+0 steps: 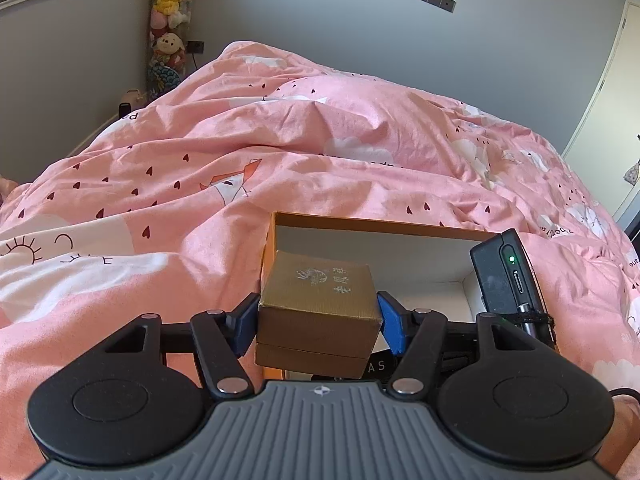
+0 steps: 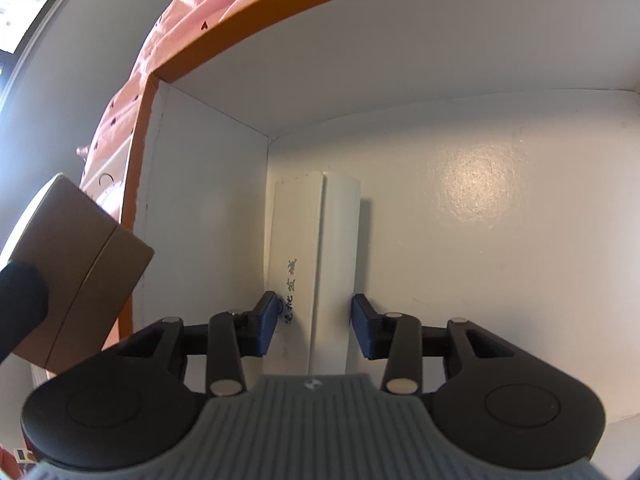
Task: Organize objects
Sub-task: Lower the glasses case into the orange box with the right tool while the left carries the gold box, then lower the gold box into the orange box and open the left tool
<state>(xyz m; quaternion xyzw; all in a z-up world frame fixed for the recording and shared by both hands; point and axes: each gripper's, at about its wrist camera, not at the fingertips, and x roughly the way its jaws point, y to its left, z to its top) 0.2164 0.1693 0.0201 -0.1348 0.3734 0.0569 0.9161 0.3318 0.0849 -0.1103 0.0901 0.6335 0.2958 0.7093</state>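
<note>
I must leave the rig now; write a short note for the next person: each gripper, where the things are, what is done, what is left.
Left gripper: shut on the gold box, held in the air at the near left corner of the orange box, not yet inside.
Right gripper: inside the orange box, its fingers on either side of the white case, a small gap on each side, so it looks open.
Done: the white case lies on the floor of the orange box, near the left wall.
Left: lower the gold box in and release it; withdraw the right gripper.
The orange box sits on the pink duvet.
</note>
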